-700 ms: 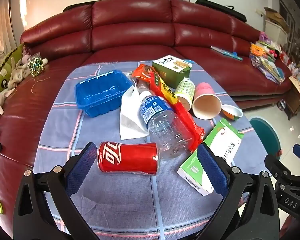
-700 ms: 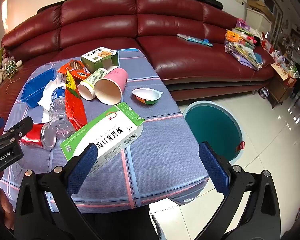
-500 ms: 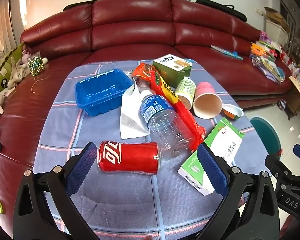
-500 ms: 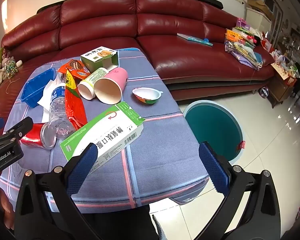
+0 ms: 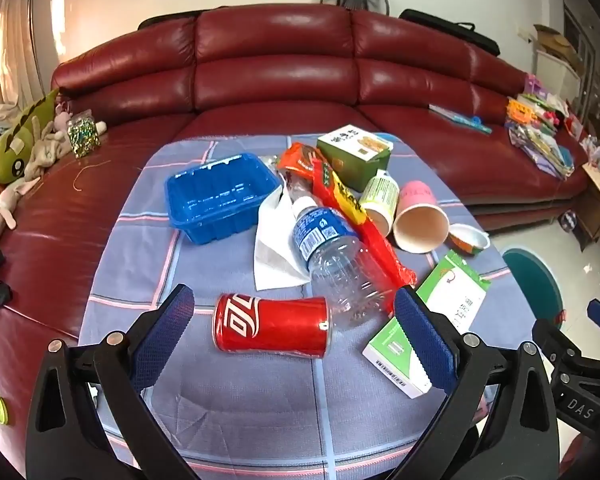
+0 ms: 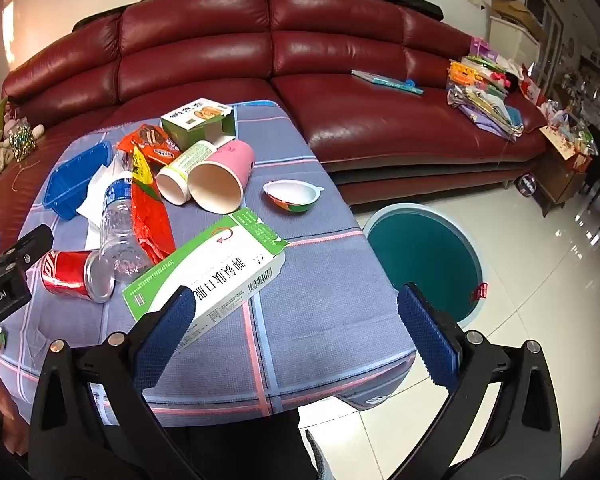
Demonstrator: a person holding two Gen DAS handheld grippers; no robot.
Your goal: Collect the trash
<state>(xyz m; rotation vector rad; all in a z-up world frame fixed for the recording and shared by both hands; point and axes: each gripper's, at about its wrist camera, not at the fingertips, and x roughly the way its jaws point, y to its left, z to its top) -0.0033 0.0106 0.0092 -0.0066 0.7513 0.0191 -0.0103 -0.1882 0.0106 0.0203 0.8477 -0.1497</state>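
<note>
Trash lies on a blue checked tablecloth [image 5: 228,396]: a red cola can [image 5: 272,325], a clear water bottle [image 5: 332,252], a red snack wrapper [image 5: 360,224], a white tissue [image 5: 274,240], a blue plastic tray [image 5: 220,196], a pink cup [image 5: 418,216], a green-white cup [image 5: 378,200], a small foil cup [image 5: 468,238], a green box [image 5: 354,154] and a green-white carton [image 6: 208,268]. A teal bin [image 6: 424,256] stands on the floor to the right. My left gripper [image 5: 294,340] is open, just short of the can. My right gripper [image 6: 296,328] is open over the table's front right corner.
A dark red leather sofa [image 5: 276,68] wraps behind the table. Plush toys [image 5: 20,140] lie on its left seat, books and bags [image 6: 484,92] on its right. White tiled floor [image 6: 540,280] lies to the right.
Both views shift very slightly; my left gripper has drifted a little relative to the can. Nothing on the table has moved.
</note>
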